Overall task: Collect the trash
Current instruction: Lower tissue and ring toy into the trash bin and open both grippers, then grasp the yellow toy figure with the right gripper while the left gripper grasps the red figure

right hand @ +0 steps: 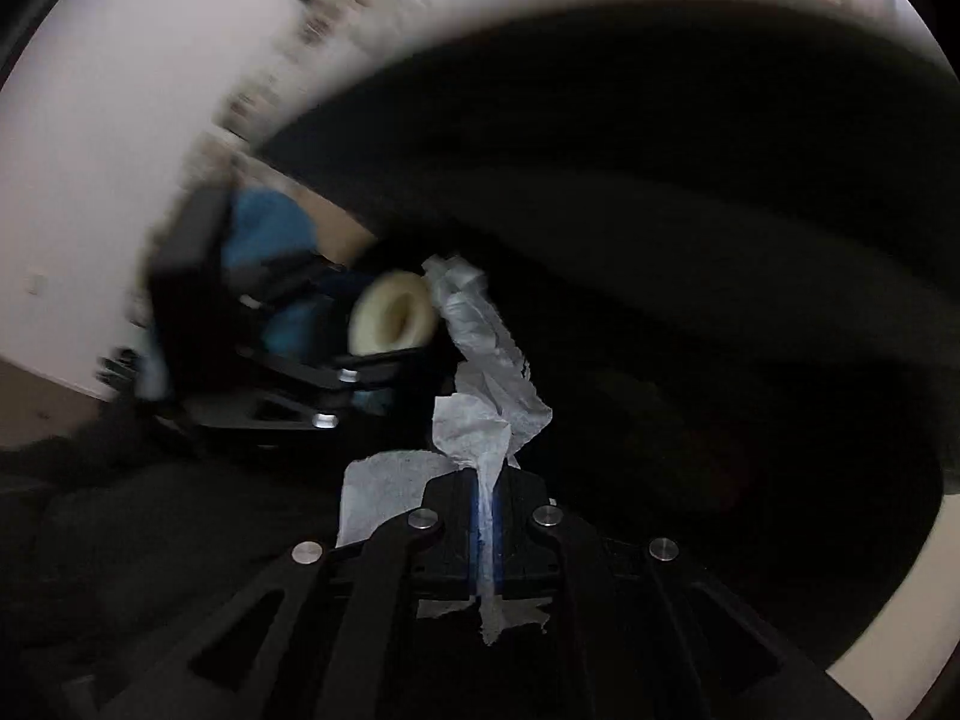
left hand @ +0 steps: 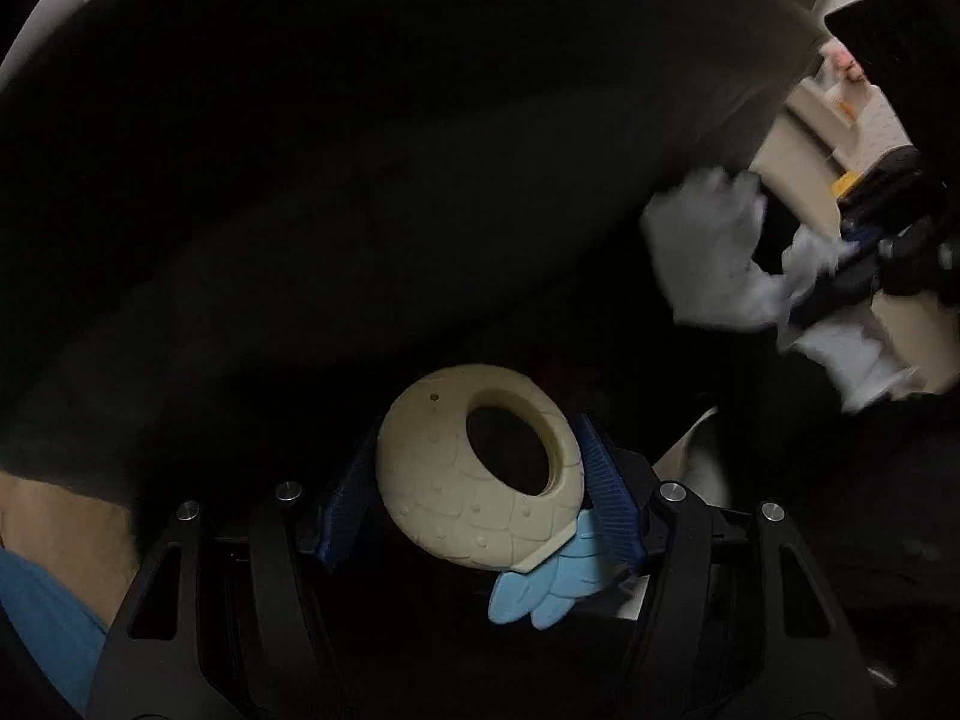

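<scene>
A wide dark bag mouth (right hand: 690, 276) gapes below both grippers, its black hollow unobstructed. The left gripper (left hand: 480, 468), filled by a cream pineapple-shaped toy (left hand: 456, 474), sits close beside the right gripper (right hand: 489, 480), whose trailing crumpled tissue (right hand: 480, 372) nearly brushes the toy (little passage between them). Open room lies to the right.

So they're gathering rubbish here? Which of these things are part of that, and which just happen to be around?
Part of the job:
- cream pineapple-shaped toy with blue leaves, clamped in the left gripper
- crumpled white tissue, pinched in the right gripper
- dark bag opening below both, probably the trash bag

Just around:
- pale wall
- beige furniture at the edge, blurred
</scene>
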Action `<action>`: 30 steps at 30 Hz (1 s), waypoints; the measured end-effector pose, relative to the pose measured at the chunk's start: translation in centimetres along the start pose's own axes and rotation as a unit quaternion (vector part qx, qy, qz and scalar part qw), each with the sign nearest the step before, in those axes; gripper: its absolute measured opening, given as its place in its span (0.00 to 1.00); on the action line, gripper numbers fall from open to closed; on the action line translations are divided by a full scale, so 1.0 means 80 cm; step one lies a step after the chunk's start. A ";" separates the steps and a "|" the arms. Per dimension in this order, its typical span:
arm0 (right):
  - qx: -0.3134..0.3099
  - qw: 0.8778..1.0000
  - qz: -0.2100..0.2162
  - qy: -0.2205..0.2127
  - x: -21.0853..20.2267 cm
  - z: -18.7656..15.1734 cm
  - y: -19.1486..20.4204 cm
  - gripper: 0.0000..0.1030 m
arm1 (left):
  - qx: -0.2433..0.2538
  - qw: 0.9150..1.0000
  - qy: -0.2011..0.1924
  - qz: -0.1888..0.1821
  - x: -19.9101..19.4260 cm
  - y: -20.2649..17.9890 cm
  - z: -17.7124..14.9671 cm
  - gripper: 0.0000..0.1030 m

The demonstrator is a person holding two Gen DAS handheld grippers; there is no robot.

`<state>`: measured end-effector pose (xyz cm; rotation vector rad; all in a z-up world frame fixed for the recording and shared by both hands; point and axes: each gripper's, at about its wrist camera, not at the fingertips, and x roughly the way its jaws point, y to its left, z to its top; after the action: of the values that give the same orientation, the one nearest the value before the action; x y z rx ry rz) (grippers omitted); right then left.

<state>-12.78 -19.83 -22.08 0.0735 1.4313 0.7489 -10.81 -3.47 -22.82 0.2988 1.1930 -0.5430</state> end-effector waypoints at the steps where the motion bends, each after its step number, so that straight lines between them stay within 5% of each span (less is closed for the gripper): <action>1: -0.004 1.000 -0.024 0.017 0.024 0.004 -0.009 0.04 | 0.000 1.000 0.014 -0.003 0.018 0.003 0.002 0.62; 2: -0.006 0.999 -0.034 0.031 0.041 0.006 -0.016 0.06 | 0.001 1.000 0.027 -0.006 0.034 0.005 0.003 0.62; 4: -0.002 0.996 -0.063 0.059 0.076 0.010 -0.032 0.30 | 0.000 0.998 0.055 -0.005 0.065 0.009 0.005 0.72; 5: -0.005 0.995 -0.080 0.062 0.083 0.010 -0.035 0.55 | 0.003 0.998 0.065 -0.007 0.075 0.008 0.005 0.78; 6: -0.012 0.993 -0.097 0.064 0.088 0.008 -0.037 0.59 | 0.007 0.997 0.074 0.001 0.084 0.007 0.005 0.78; 13: -0.017 0.996 -0.086 0.028 0.033 -0.010 -0.023 0.59 | 0.045 0.997 0.061 0.008 0.060 0.005 0.001 0.83; 18: -0.048 0.996 -0.028 -0.073 -0.099 0.003 0.032 0.58 | 0.047 0.998 0.007 0.031 -0.012 0.015 0.002 0.83; 22: -0.064 0.982 -0.022 -0.177 -0.215 0.059 0.049 0.67 | 0.031 0.996 -0.073 0.037 -0.108 0.033 0.017 0.83; 25: -0.061 0.962 -0.087 -0.250 -0.276 0.148 0.034 0.71 | 0.004 0.989 -0.139 0.053 -0.171 0.050 0.043 0.87; 30: -0.051 0.935 -0.177 -0.304 -0.294 0.316 0.000 0.76 | -0.081 0.958 -0.260 0.093 -0.260 0.094 0.113 0.90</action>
<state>11.21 -22.01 2.71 -0.0327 0.7811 0.4412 -4.95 3.33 -0.67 0.1132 0.6823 -0.3275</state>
